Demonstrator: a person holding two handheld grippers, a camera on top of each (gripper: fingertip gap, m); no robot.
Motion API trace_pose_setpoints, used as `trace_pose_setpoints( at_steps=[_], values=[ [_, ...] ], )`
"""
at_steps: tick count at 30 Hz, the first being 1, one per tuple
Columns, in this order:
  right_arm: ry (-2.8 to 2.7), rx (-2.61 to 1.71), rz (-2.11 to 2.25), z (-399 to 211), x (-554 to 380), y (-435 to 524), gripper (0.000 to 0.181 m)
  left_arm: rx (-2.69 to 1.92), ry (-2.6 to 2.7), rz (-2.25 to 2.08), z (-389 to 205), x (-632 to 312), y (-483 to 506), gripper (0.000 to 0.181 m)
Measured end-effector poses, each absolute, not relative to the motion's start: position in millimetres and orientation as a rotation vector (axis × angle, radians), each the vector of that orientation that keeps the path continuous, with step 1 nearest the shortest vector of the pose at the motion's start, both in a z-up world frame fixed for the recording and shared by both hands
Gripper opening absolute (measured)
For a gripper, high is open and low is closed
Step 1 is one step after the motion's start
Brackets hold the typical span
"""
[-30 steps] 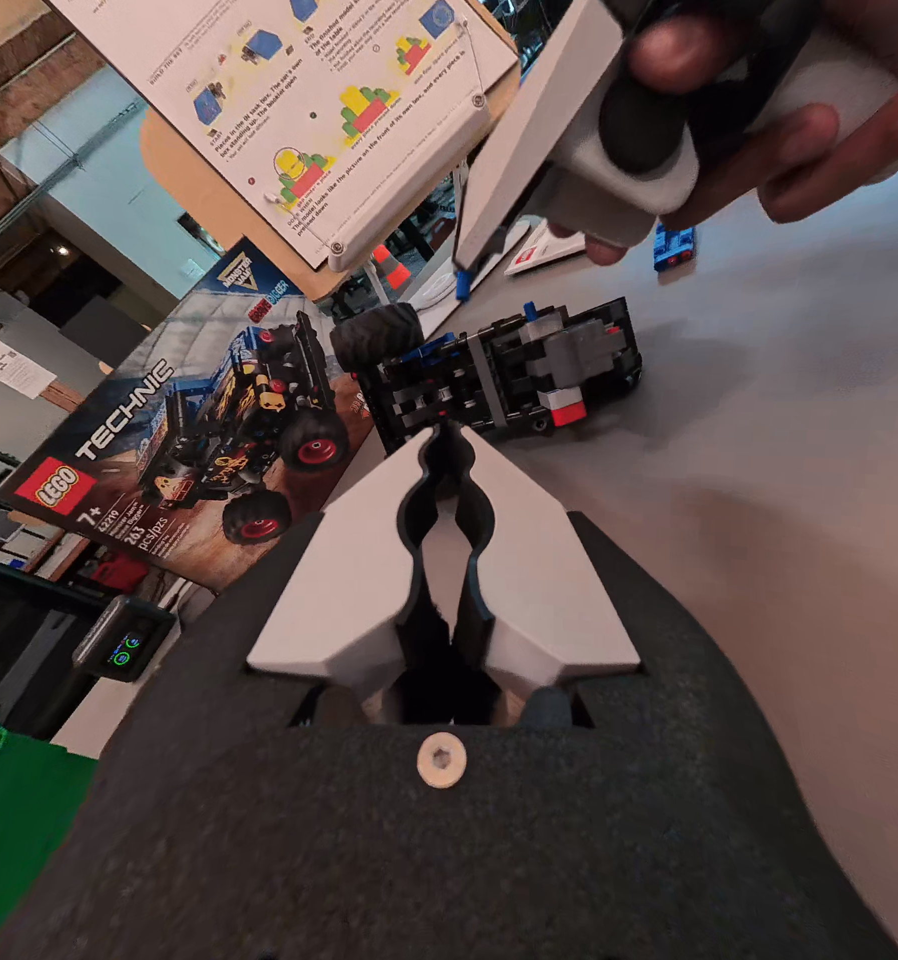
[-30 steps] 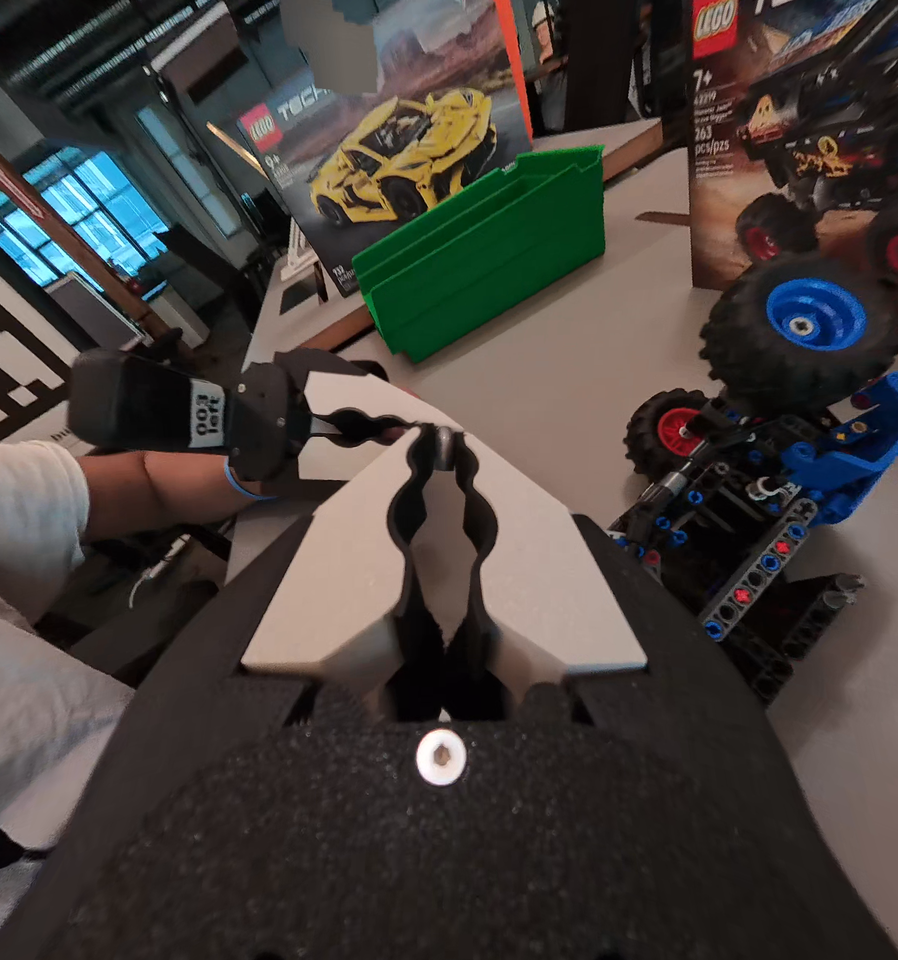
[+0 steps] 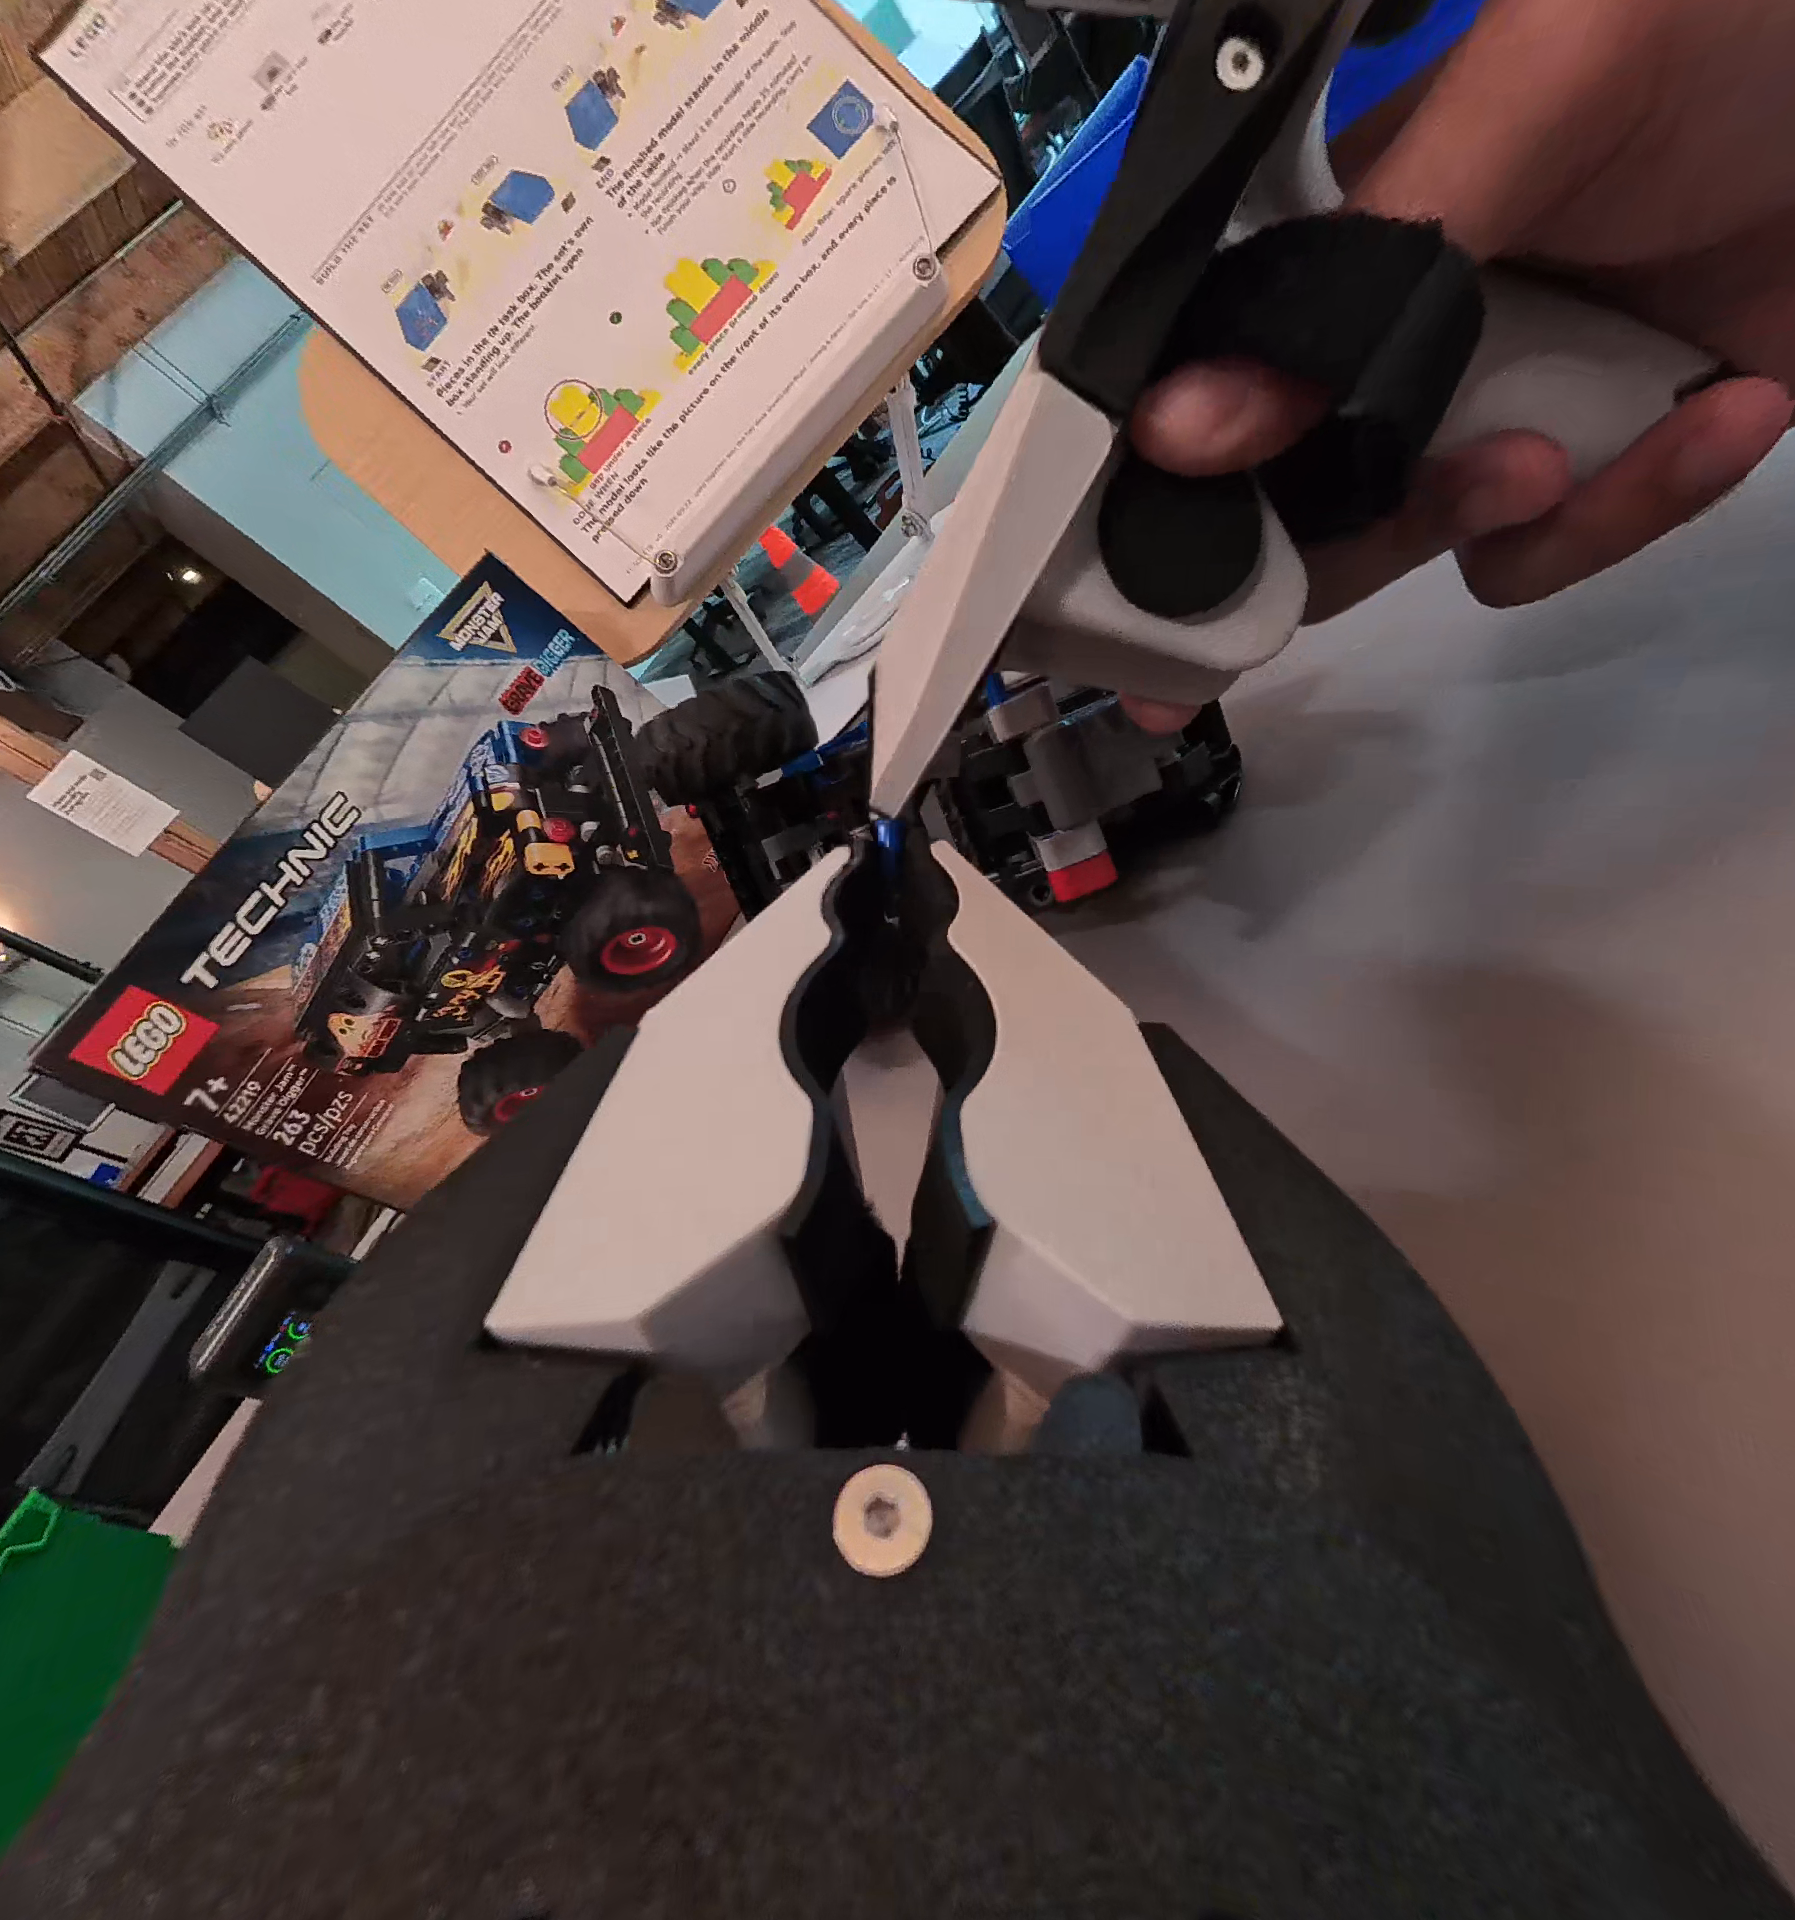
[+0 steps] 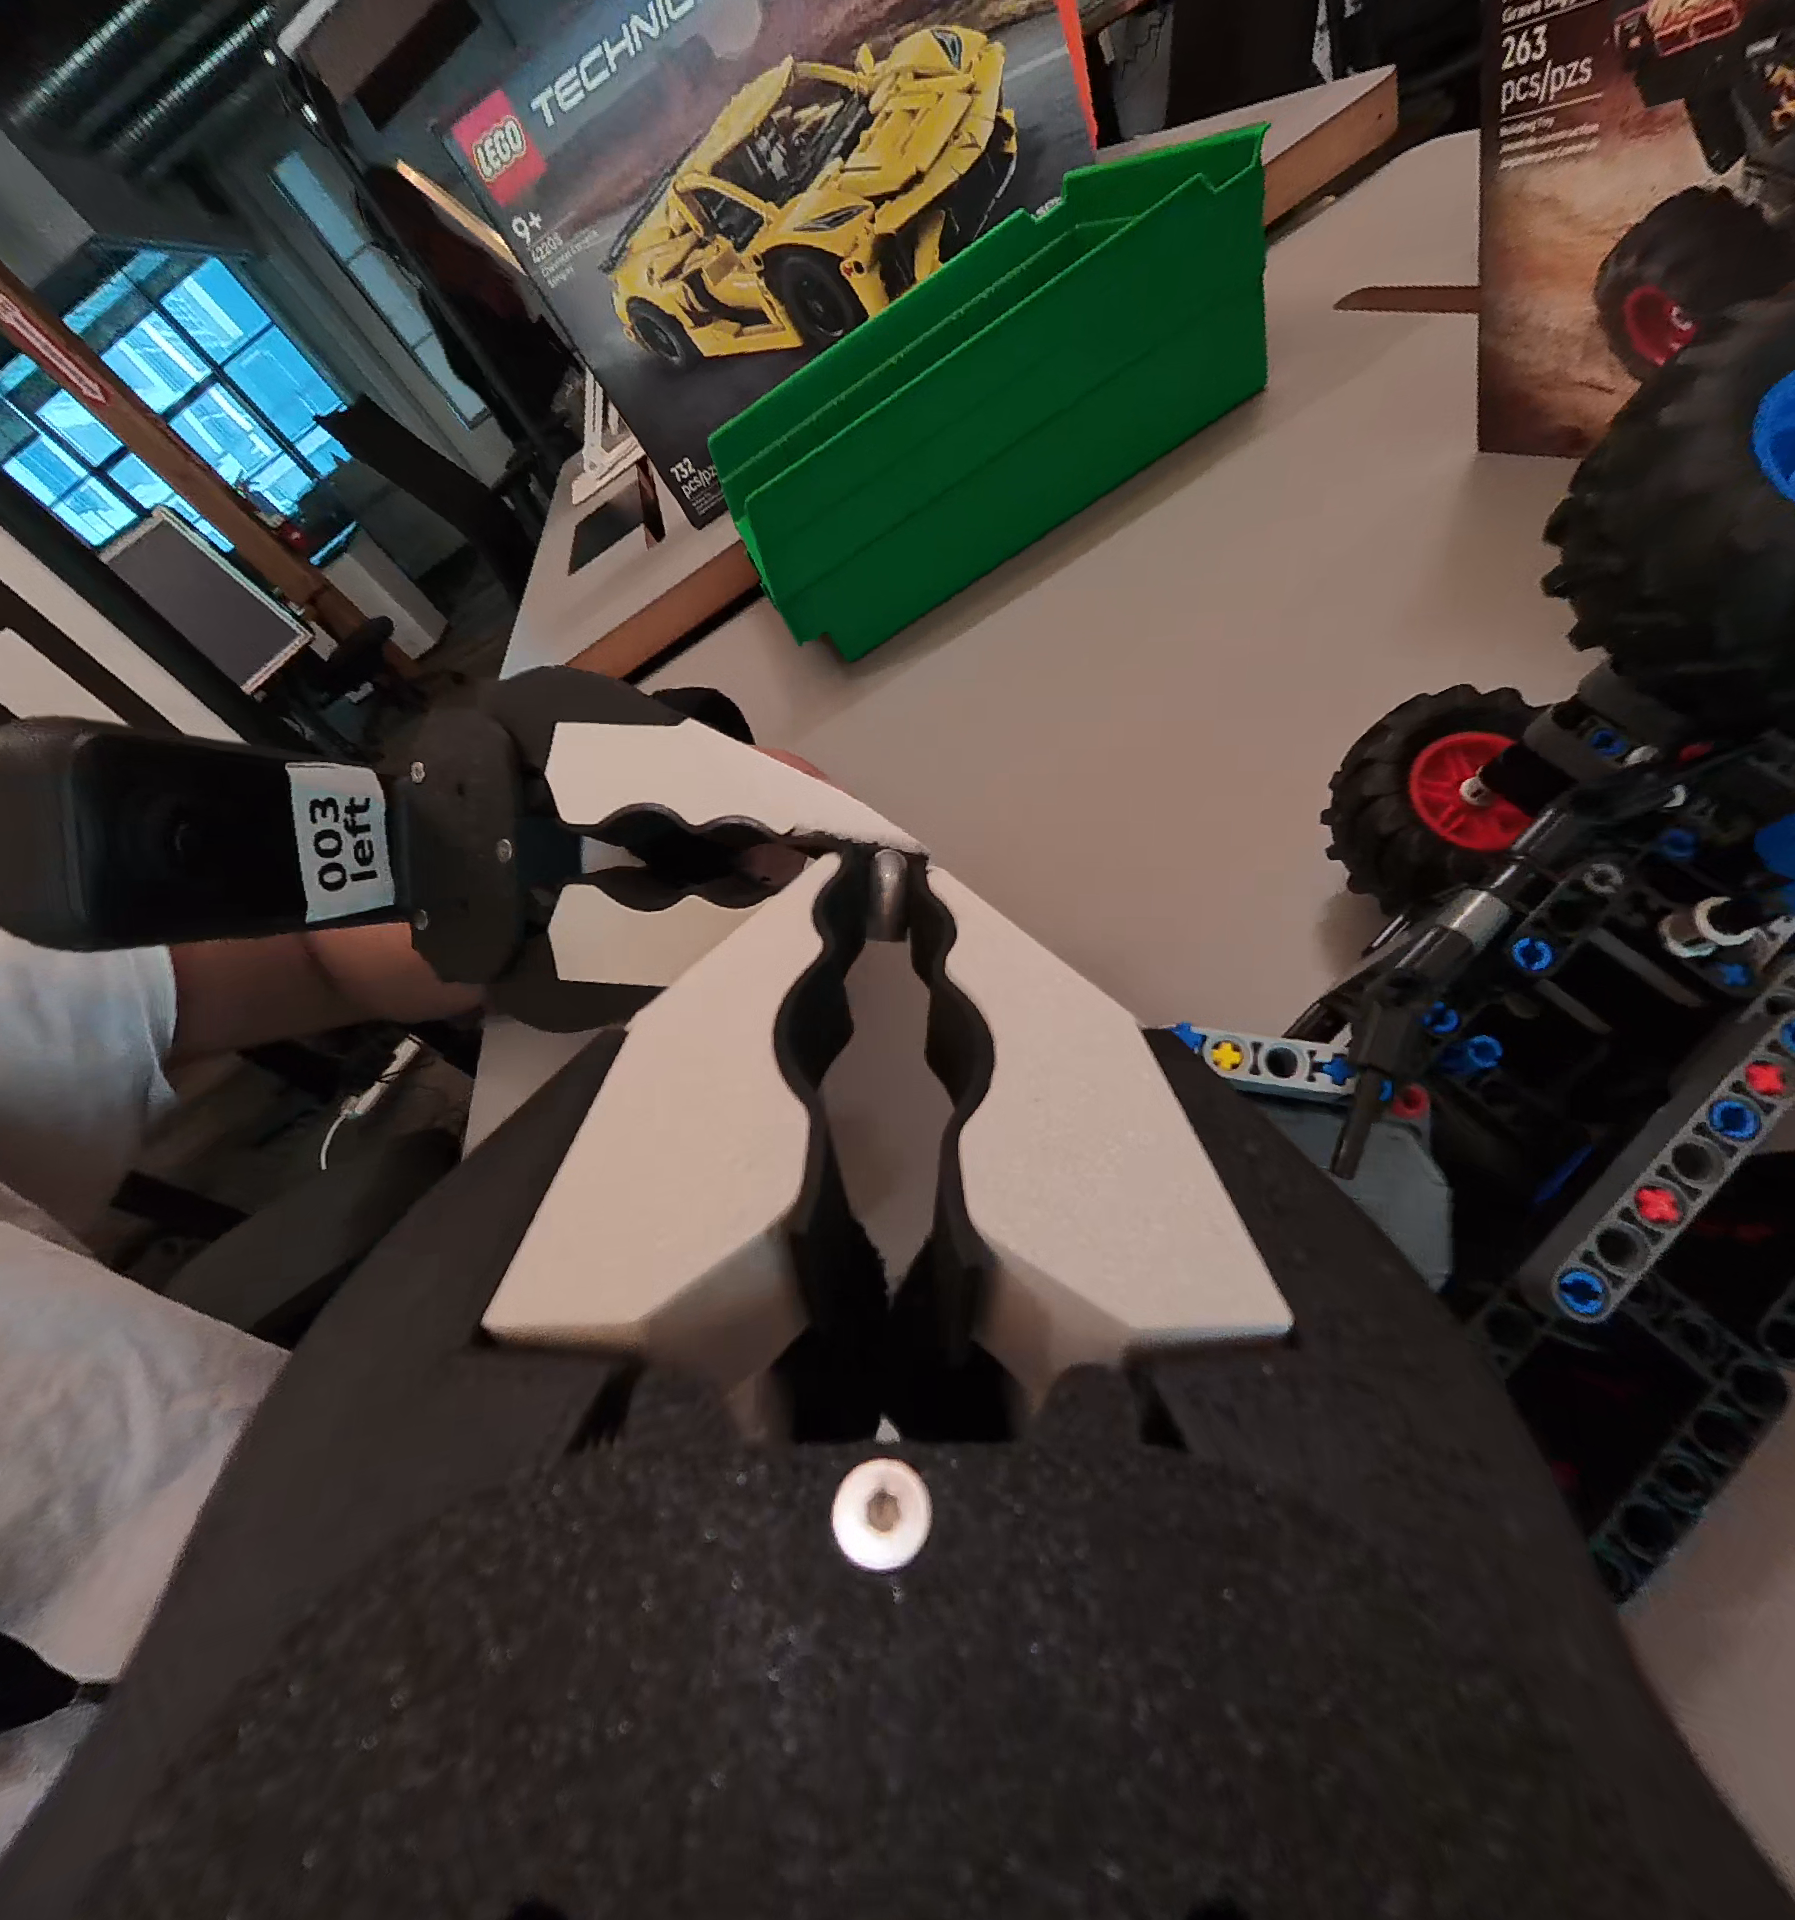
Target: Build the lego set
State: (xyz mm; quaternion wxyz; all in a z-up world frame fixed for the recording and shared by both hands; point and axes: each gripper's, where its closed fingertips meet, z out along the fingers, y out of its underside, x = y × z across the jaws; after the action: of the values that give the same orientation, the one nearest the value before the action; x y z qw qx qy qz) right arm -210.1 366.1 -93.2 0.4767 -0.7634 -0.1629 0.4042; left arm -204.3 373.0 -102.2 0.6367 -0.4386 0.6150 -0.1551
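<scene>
Left hand-held gripper [image 3: 888, 862] nipping small blue pc [image 3: 885, 834], right hand-held gripper [image 4: 885, 878] pinching grey pc [image 4: 888, 883], grey table [image 3: 1495, 987], green bin [image 4: 997, 436]

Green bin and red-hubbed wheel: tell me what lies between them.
Only bare grey table, seen in the right wrist view, separates the green bin from the red-hubbed wheel.

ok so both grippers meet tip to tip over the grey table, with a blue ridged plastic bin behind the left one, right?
Not quite. The ridged plastic bin is green, not blue, as the right wrist view shows. The rest holds: the left gripper and the right gripper meet tip to tip over the grey table, with the bin behind the left one.
</scene>
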Motion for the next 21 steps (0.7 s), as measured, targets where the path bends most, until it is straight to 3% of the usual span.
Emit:
trace_pose_setpoints(
  at_steps=[8,16,21],
  values=[
    [-0.244,-1.769,0.982,-67,-163,372,0.008,-1.064,1.321,-0.363,-97,-224,400,0.000],
    [-0.362,-1.860,1.000,-91,-199,368,0.008,-1.007,1.380,-0.347,-103,-213,384,0.000],
    [-0.466,-1.904,0.835,-101,-201,368,0.008,-0.987,1.454,-0.345,-111,-206,369,0.013]
  ],
)
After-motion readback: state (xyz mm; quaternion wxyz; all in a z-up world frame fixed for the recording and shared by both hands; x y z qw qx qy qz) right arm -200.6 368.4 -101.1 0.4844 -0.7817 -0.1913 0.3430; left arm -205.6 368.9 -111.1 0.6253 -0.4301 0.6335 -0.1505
